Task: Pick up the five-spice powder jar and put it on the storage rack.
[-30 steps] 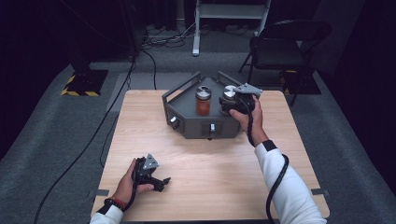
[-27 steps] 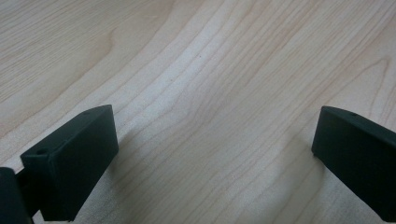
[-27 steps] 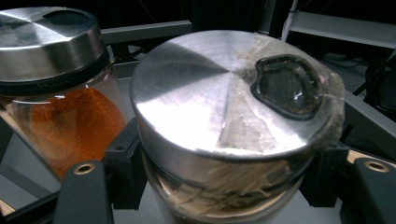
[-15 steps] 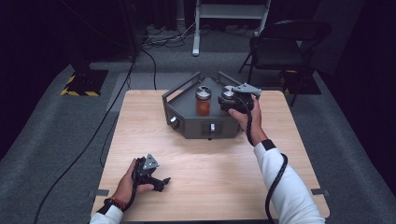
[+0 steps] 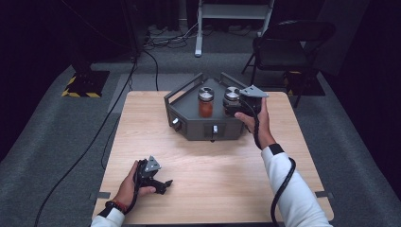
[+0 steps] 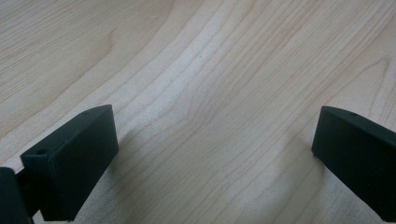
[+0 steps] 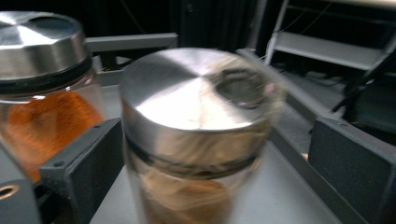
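Right claw [image 7: 210, 158] wide astride pale jar [image 7: 198, 135] in grey tray [image 5: 189, 124]: center, close below lid, avoid orange jar [image 5: 205, 102]; left claw [image 6: 210, 154] idle, wide, on worktop [image 5: 213, 161].

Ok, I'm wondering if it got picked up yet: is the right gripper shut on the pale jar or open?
Open. In the right gripper view its fingers flank the pale jar with a clear gap on one side; nothing clamps the jar.

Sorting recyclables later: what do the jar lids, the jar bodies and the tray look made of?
Jar lids: brushed metal, probably steel, with radial sheen. Jar bodies: clear, glass or plastic, since orange contents show through. Tray: matte grey, rigid; whether painted metal or plastic is unclear.
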`<state>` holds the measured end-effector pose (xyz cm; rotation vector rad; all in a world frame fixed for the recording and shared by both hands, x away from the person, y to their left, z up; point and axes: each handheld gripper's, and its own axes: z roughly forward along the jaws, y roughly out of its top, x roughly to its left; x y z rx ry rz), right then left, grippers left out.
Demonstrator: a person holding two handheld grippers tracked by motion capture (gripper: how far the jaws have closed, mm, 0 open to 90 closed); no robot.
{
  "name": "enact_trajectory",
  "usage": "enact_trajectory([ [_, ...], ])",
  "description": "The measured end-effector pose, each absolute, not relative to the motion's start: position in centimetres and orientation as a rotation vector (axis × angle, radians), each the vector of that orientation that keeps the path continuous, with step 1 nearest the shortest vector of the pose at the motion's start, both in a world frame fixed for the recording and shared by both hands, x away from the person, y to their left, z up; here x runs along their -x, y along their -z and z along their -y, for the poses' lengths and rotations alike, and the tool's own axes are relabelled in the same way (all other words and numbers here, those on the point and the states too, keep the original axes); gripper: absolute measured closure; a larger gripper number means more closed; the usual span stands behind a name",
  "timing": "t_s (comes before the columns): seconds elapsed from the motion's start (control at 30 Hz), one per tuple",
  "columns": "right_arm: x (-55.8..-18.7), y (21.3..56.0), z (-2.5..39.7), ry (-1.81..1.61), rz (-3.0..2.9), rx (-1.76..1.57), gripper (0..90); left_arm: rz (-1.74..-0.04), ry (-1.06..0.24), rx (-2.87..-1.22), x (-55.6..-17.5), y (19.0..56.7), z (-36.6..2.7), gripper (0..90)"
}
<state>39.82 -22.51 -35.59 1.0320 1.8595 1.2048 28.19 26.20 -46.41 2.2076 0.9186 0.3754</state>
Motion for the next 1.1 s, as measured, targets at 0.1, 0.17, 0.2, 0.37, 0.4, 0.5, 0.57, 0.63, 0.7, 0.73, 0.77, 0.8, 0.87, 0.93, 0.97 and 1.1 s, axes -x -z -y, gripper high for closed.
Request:
enact_trajectory([
  [0.1,-39.2,35.2,22.7,-1.206,-1.856,-1.009,3.5,-0.918,-0.376,-2.208,-28.2,46.4,-26.2,0.2],
  [0.17,-39.0,35.1,23.1,-1.232,-1.860,-0.994,3.5,-0.918,-0.375,-2.208,-28.2,46.4,-26.2,0.2],
  [0.2,-38.8,35.0,23.1,-1.229,-1.857,-0.990,3.5,-0.916,-0.375,-2.208,-28.2,46.4,-26.2,0.2],
  [0.37,-37.8,34.7,23.4,-1.244,-1.860,-0.958,3.5,-0.915,-0.373,-2.208,-28.2,46.4,-26.2,0.2],
  [0.4,-37.6,34.7,23.4,-1.244,-1.862,-0.949,3.5,-0.915,-0.374,-2.208,-28.2,46.4,-26.2,0.2],
  [0.5,-36.8,35.0,23.7,-1.255,-1.868,-0.906,3.5,-0.915,-0.373,-2.209,-28.2,46.4,-26.2,0.2],
  [0.57,-36.2,35.2,24.0,-1.269,-1.868,-0.883,3.5,-0.914,-0.374,-2.209,-28.3,46.4,-26.2,0.2],
  [0.63,-35.7,35.3,24.3,-1.278,-1.876,-0.868,3.5,-0.914,-0.374,-2.209,-28.3,46.4,-26.2,0.2],
  [0.7,-35.1,35.6,24.4,-1.285,-1.884,-0.843,3.5,-0.914,-0.373,-2.209,-28.3,46.4,-26.2,0.2],
  [0.73,-34.8,35.7,24.5,-1.289,-1.887,-0.827,3.5,-0.915,-0.373,-2.209,-28.3,46.4,-26.2,0.2],
  [0.77,-34.5,35.9,24.5,-1.290,-1.888,-0.817,3.5,-0.914,-0.374,-2.209,-28.3,46.4,-26.2,0.2],
  [0.8,-34.2,36.1,24.6,-1.294,-1.892,-0.809,3.5,-0.913,-0.374,-2.210,-28.3,46.4,-26.2,0.2],
  [0.87,-33.6,36.5,24.7,-1.297,-1.902,-0.787,3.5,-0.913,-0.373,-2.210,-28.3,46.4,-26.2,0.1],
  [0.93,-33.1,37.0,24.7,-1.297,-1.909,-0.770,3.5,-0.913,-0.373,-2.210,-28.3,46.4,-26.2,0.2],
  [0.97,-32.9,37.3,24.7,-1.300,-1.913,-0.763,3.5,-0.913,-0.374,-2.210,-28.3,46.4,-26.2,0.2],
  [1.1,-32.0,38.4,24.8,-1.308,-1.929,-0.749,3.5,-0.913,-0.373,-2.210,-28.3,46.4,-26.2,0.2],
])
